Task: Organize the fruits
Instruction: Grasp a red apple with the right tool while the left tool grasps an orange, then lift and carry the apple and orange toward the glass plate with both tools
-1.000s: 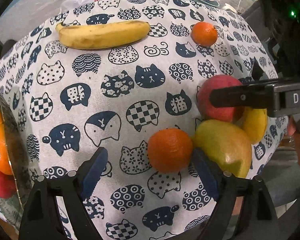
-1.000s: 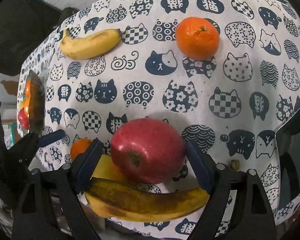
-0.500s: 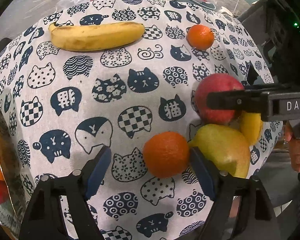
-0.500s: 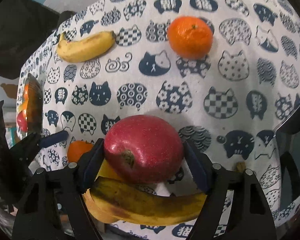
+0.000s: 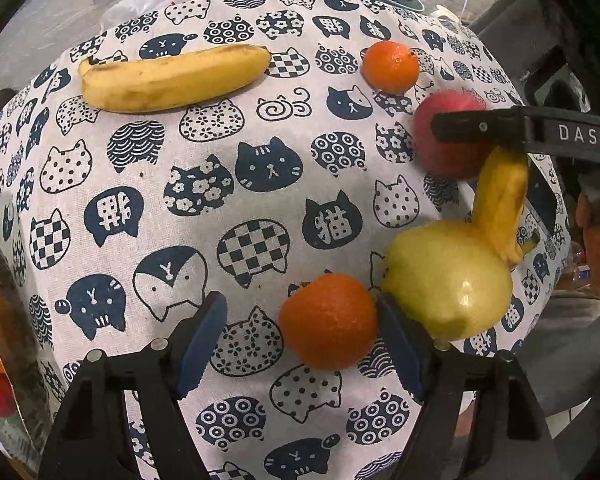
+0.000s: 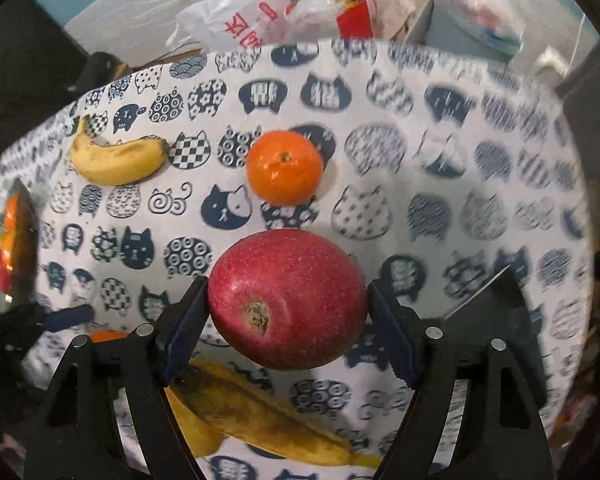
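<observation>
Right gripper (image 6: 288,316) around apple (image 6: 286,300), background blurred

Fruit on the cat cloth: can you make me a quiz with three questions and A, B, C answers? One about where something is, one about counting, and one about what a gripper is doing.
1. Place: the orange nearest the left camera sits right against what?
A. the long banana
B. the yellow-green fruit
C. a plastic bag

2. Count: how many oranges lie on the cat cloth in the left wrist view?
A. one
B. two
C. four

3. State: what is the right gripper doing?
A. gripping the red apple
B. gripping an orange
C. hanging empty

Answers:
1 B, the two fruits touch side by side.
2 B, there is the near one plus the far orange by the cloth's back edge.
3 A, its jaws have just been closing and both pads press the apple's sides.
</observation>
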`<action>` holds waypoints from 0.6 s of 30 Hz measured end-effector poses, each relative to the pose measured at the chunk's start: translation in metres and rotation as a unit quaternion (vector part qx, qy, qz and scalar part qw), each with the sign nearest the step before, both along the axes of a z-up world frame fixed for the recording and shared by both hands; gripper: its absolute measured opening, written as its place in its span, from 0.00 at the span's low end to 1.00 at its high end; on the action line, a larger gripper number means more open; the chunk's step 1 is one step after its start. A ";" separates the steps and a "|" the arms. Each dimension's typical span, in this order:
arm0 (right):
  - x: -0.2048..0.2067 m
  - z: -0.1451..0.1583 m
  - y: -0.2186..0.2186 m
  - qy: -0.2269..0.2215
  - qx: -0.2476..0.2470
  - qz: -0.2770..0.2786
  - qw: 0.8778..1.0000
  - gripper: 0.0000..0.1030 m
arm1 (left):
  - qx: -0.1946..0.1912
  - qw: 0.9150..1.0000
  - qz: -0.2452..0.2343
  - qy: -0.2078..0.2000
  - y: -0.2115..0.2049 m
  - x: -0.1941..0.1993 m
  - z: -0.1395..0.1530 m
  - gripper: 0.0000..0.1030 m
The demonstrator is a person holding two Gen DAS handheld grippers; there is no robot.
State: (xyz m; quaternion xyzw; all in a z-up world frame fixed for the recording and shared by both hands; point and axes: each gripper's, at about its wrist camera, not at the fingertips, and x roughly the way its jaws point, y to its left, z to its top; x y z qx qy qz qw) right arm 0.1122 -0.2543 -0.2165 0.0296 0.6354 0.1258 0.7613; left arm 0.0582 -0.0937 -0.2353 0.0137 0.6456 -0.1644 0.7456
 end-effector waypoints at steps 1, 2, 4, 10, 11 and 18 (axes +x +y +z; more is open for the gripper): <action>0.001 -0.003 -0.002 0.009 0.014 -0.004 1.000 0.77 | -0.001 1.000 -0.001 0.003 -0.001 0.001 -0.001 0.75; 0.002 -0.006 -0.005 0.014 0.021 -0.011 1.000 0.78 | 0.000 1.000 -0.002 0.000 -0.002 0.001 -0.002 0.74; 0.005 -0.011 -0.010 0.028 0.041 -0.018 0.999 0.77 | -0.004 1.000 -0.012 0.001 -0.007 0.000 -0.001 0.65; 0.007 -0.017 -0.010 0.044 0.069 -0.034 0.996 0.76 | 0.013 0.999 -0.041 -0.010 -0.019 -0.003 -0.003 0.48; 0.006 -0.015 -0.009 0.040 0.068 -0.033 0.996 0.75 | 0.015 0.999 -0.044 -0.013 -0.021 -0.003 -0.003 0.48; 0.006 -0.016 -0.007 0.037 0.066 -0.026 0.997 0.72 | 0.020 0.999 -0.045 -0.021 -0.019 -0.003 -0.001 0.47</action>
